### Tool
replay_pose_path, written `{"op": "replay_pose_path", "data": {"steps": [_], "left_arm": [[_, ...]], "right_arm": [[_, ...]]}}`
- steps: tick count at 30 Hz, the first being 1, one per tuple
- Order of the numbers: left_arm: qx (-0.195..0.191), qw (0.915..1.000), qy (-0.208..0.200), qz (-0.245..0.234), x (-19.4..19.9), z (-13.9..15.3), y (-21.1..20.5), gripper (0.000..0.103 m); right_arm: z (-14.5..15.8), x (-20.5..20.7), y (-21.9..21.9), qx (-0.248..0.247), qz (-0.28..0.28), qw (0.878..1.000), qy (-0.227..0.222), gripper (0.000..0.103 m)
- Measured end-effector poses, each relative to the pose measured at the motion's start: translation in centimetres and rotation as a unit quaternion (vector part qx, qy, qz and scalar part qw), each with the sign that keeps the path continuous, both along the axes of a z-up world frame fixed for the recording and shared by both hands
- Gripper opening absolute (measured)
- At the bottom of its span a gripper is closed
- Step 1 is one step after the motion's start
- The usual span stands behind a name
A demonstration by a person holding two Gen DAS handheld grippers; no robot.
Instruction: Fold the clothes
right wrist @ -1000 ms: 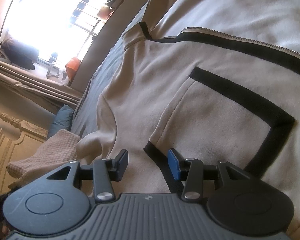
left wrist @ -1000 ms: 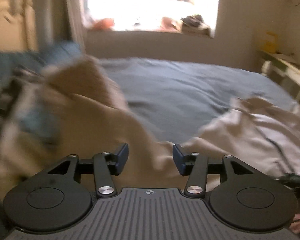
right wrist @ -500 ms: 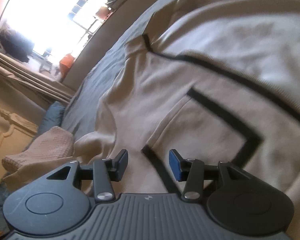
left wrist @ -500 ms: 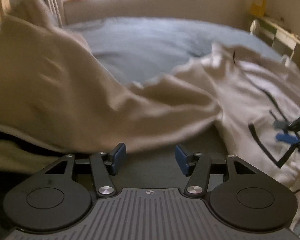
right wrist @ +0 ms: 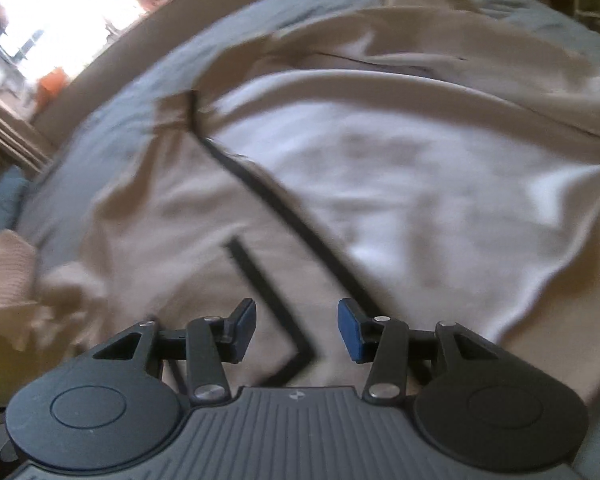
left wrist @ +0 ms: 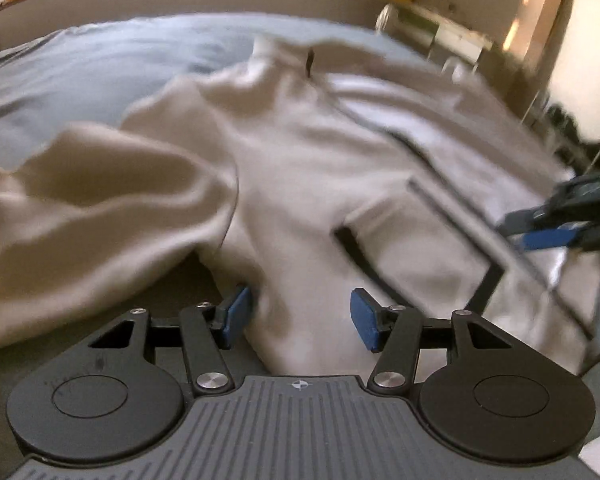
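A beige zip jacket [left wrist: 300, 152] with black trim lies spread on the grey-blue bed cover [left wrist: 100, 60]. Its sleeve [left wrist: 100, 200] is bunched in a heap on the left. My left gripper [left wrist: 298, 312] is open just above the jacket's near hem, and cloth shows between the blue pads without being pinched. My right gripper [left wrist: 540, 232] hovers over the jacket's right side, beside the black-edged pocket [left wrist: 420, 240]. In the right wrist view, the right gripper [right wrist: 296, 326] is open above the pocket corner [right wrist: 268, 288] and the zip line of the jacket [right wrist: 420, 184].
A white side table [left wrist: 440, 32] stands past the bed's far right corner, with dark clutter beside it. A knitted pinkish blanket [right wrist: 4, 272] and a blue pillow [right wrist: 0, 196] lie at the left. A bright window with a sill runs behind the bed.
My left gripper has swung down and to the right, from the raised sleeve to the jacket's hem. The sleeve now lies bunched at the left. My right gripper has lifted and tilted, so more jacket shows.
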State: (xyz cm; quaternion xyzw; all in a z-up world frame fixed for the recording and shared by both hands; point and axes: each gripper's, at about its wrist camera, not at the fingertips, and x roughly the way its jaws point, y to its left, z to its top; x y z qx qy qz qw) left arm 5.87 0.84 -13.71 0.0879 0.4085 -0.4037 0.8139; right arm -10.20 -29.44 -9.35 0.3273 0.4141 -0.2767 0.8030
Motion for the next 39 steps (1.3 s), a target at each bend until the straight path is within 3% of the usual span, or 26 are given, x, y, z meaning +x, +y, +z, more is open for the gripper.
{"op": "replay_pose_path", "data": {"steps": [3, 6, 9, 13, 16, 22, 32, 35, 39], "left_arm": [[0.004, 0.9995, -0.03, -0.012, -1.0, -0.4, -0.2, 0.059], [0.006, 0.9994, -0.03, -0.016, -1.1, -0.4, -0.2, 0.061], [0.006, 0.9997, -0.022, -0.011, -0.7, -0.2, -0.3, 0.062], [0.018, 0.9994, -0.026, -0.01, -0.9, -0.2, -0.8, 0.063], [0.028, 0.9992, -0.028, -0.006, -1.1, -0.1, -1.1, 0.063], [0.044, 0.9988, -0.024, 0.0, -1.1, 0.1, -1.5, 0.063], [0.054, 0.9985, -0.013, -0.001, -0.8, 0.3, -1.8, 0.065], [0.053, 0.9986, -0.005, -0.005, -0.6, 0.3, -1.8, 0.066], [0.044, 0.9989, 0.015, -0.012, 0.1, 0.4, -1.4, 0.066]], "right_arm": [[-1.2, -1.5, -1.4, -0.017, -0.014, 0.998, 0.065, 0.048], [-0.9, -4.5, -2.6, 0.017, -0.066, 0.997, 0.047, 0.048], [0.9, -6.4, -2.0, 0.024, -0.075, 0.997, 0.017, 0.048], [1.8, -6.7, -0.4, 0.059, -0.032, 0.998, 0.006, 0.048], [1.8, -5.9, 1.0, 0.053, 0.018, 0.998, 0.019, 0.048], [-1.5, -4.5, 3.2, 0.039, 0.093, 0.991, 0.091, 0.048], [-2.3, -3.7, 3.9, 0.033, 0.118, 0.986, 0.111, 0.059], [-1.6, -2.9, 4.2, 0.025, 0.12, 0.984, 0.129, 0.058], [0.6, -1.6, 4.4, 0.008, 0.121, 0.987, 0.103, 0.058]]}}
